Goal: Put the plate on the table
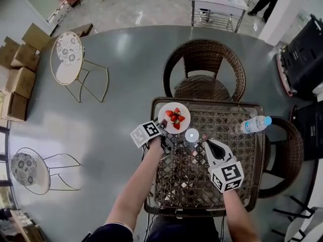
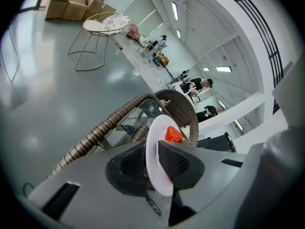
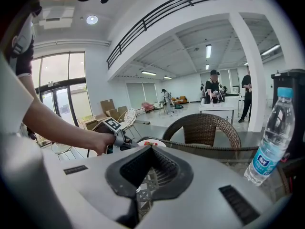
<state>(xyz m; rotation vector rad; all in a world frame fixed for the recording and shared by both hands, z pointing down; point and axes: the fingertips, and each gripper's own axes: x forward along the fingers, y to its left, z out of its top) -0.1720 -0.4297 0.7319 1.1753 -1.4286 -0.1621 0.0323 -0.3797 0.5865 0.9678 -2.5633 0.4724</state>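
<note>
A white plate (image 1: 174, 118) with cut strawberries (image 1: 175, 117) lies flat at the far left corner of the wicker table (image 1: 212, 103). My left gripper (image 1: 164, 126) reaches its near rim. In the left gripper view the plate (image 2: 159, 128) stands edge-on between the pads, a strawberry (image 2: 174, 134) just past them. The left gripper (image 2: 151, 144) has its jaws a little apart, and a gap shows beside the rim. My right gripper (image 1: 206, 142) hovers over the table's middle, empty. Its tips meet in the right gripper view (image 3: 152, 148).
A water bottle (image 1: 254, 124) lies at the table's far right, and a small clear round object (image 1: 192, 135) sits between the grippers. Wicker chairs stand behind (image 1: 204, 69) and to the right (image 1: 287, 155). Metal chairs, boxes and people are farther off.
</note>
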